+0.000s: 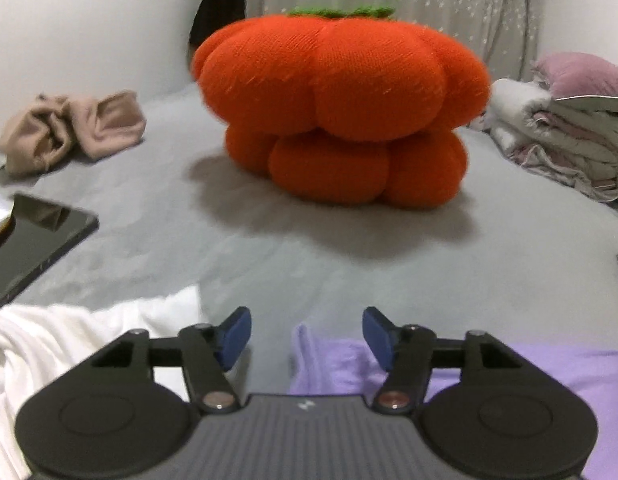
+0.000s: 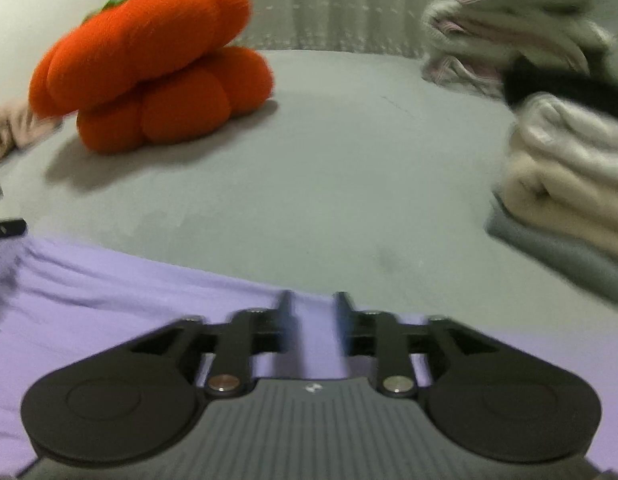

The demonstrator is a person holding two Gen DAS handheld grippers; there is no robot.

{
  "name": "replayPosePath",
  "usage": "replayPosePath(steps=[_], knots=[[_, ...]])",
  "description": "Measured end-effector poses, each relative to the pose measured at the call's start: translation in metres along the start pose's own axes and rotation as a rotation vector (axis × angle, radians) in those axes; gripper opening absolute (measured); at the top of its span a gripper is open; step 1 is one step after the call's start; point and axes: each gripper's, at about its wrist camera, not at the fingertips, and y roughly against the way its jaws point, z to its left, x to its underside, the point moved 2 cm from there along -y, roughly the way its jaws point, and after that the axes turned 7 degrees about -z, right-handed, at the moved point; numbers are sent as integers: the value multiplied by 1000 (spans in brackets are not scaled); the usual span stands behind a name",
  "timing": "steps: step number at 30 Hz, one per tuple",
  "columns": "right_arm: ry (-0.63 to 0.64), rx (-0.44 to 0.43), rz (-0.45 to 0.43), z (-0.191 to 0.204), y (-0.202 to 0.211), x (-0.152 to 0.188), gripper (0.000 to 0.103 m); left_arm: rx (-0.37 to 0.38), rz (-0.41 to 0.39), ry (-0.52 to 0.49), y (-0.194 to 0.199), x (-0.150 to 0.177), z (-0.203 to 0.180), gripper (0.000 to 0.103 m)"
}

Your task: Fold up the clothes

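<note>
Nearest in the left wrist view, the left gripper (image 1: 307, 332) hangs low over the bed with its blue-padded fingers (image 1: 235, 334) well apart and nothing between them. Just under its right finger lies the edge of a lilac, thin-knit garment (image 1: 509, 376), and under its left side a crumpled white cloth (image 1: 49, 344) is bunched up.

In the right wrist view, the right gripper (image 2: 311, 320) sits directly above the same lilac garment (image 2: 129, 292), which spreads flat to the left with a few soft creases. Its fingers (image 2: 284, 320) stand a narrow gap apart; lilac cloth shows through that gap, but motion blur hides whether any of it is pinched, so I cannot tell.

My judgement: the step in hand is on the lilac garment, with each gripper near one of its far edges. This fits either taking hold for a fold or letting go after smoothing one down. Any grip here calls for a shallow pinch of the top layer only, clear of the grey bedsheet (image 2: 329, 160).

Further off, a dark flat tablet (image 1: 33, 240) lies at the left. Beyond it sit a crumpled beige garment (image 1: 73, 128), an orange knitted pumpkin cushion (image 1: 341, 112), and a stack of folded cream and white clothes (image 2: 569, 168) at the right.
</note>
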Motion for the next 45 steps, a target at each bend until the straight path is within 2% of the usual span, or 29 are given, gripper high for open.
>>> replayPosePath(steps=[5, 9, 14, 17, 19, 24, 27, 28, 35, 40, 42, 44, 45], knots=[[-142, 4, 2, -35, 38, 11, 44, 72, -36, -60, 23, -2, -36, 81], [-222, 19, 6, -62, 67, 22, 44, 133, -37, -176, 42, 6, -70, 89], [-289, 45, 12, -85, 93, 38, 44, 222, -7, -370, 65, 23, -110, 90], [-338, 57, 16, -96, 102, 47, 45, 269, 8, -430, 77, 39, -125, 89], [-371, 54, 21, -103, 107, 55, 45, 318, 17, -434, 85, 48, -132, 84], [-434, 62, 92, -115, 115, 62, 45, 501, 61, -479, 102, 70, -152, 46], [-475, 70, 120, -122, 118, 62, 44, 585, 86, -550, 108, 82, -165, 32], [-491, 74, 127, -125, 119, 63, 41, 601, 91, -573, 109, 85, -169, 31], [-451, 89, 152, -119, 117, 61, 40, 614, 46, -656, 117, 90, -179, 27], [-443, 90, 159, -117, 117, 61, 40, 625, 70, -664, 112, 92, -181, 22], [-449, 93, 155, -117, 116, 61, 40, 622, 73, -657, 110, 92, -182, 13], [-452, 97, 148, -117, 114, 61, 40, 625, 77, -657, 110, 92, -183, 8], [-454, 99, 146, -117, 114, 61, 40, 626, 79, -658, 110, 91, -184, 2]])
